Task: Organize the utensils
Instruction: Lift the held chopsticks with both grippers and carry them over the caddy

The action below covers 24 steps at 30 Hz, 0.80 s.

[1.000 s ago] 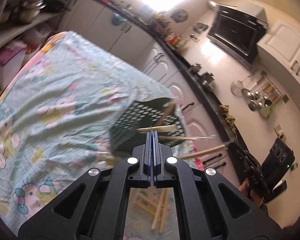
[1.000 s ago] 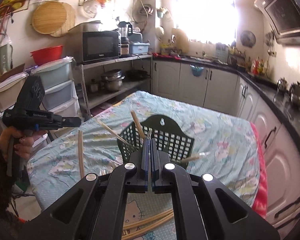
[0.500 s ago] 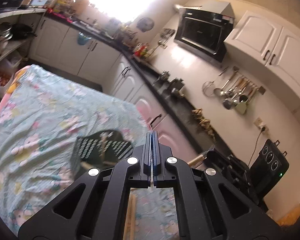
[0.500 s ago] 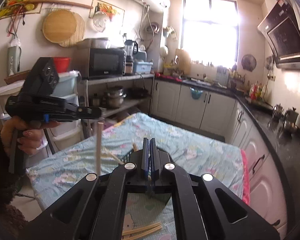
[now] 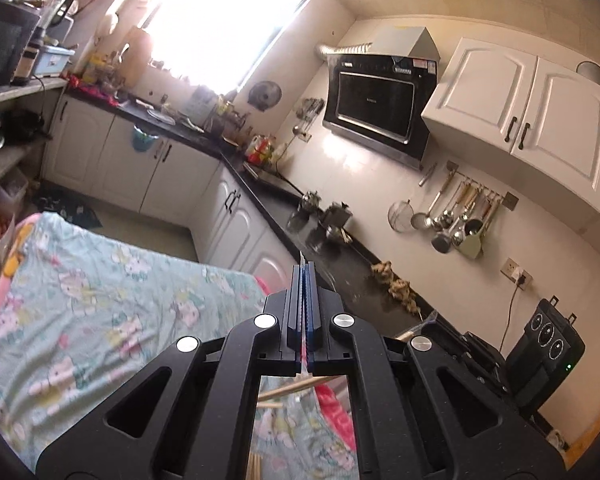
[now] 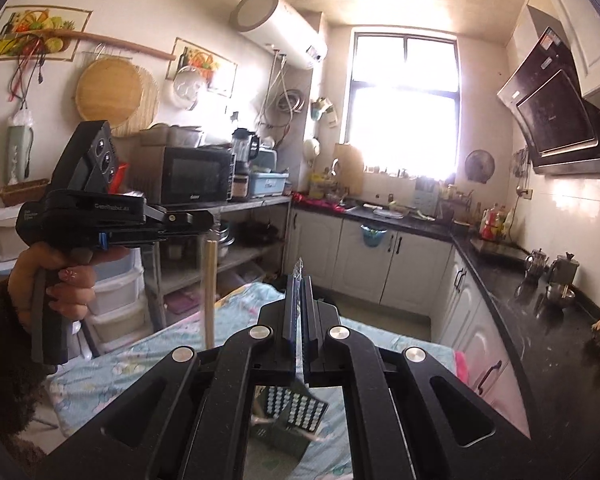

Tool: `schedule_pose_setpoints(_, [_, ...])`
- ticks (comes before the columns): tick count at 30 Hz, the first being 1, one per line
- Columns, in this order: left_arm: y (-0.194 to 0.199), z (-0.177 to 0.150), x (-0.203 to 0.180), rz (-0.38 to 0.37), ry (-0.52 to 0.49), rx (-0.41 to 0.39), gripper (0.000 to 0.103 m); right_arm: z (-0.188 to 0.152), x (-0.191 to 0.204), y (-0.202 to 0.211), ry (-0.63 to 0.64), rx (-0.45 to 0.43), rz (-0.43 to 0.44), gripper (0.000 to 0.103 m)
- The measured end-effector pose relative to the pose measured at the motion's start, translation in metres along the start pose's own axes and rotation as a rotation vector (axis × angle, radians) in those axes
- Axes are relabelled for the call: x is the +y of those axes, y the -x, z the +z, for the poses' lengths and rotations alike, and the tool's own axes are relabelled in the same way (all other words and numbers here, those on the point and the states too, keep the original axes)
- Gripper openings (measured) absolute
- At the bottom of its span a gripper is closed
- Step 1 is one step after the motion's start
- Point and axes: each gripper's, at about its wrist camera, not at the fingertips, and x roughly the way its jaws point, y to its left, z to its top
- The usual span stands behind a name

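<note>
My left gripper (image 5: 305, 270) is shut and raised well above the table (image 5: 100, 320). From the right wrist view, the left gripper (image 6: 209, 224) pinches the top of a wooden stick (image 6: 209, 292) that hangs straight down. A hand (image 6: 60, 280) holds its grip. My right gripper (image 6: 299, 280) is shut on a thin clear plastic utensil (image 6: 299, 266) whose tip pokes out above the pads. The dark green perforated basket (image 6: 296, 412) shows low down, through the right gripper's frame. More wooden sticks (image 5: 296, 386) show under the left jaws.
The table wears a light blue cartoon-print cloth (image 6: 140, 360). A black counter (image 6: 540, 292) with white cabinets runs along the right and far walls. Metal shelves (image 6: 236, 252) with a microwave (image 6: 196, 176) stand to the left. Utensils hang on a wall rail (image 5: 460, 216).
Both grippers have risen, still shut. The basket has dropped out of the left wrist view and sunk low in the right one. The wooden stick went up with the left gripper.
</note>
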Motion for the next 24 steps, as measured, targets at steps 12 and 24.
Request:
schedule_pose_setpoints(12, [-0.018,0.014,0.031,0.038,0.024,-0.048,0.0,-0.02,-0.023,-0.036,-0.03,0.06,-0.047,0.002])
schedule_pose_setpoints(24, [-0.049,-0.006,0.062,0.076,0.054,0.005,0.0,-0.05,-0.015,-0.067,-0.031,0.145,-0.037,0.002])
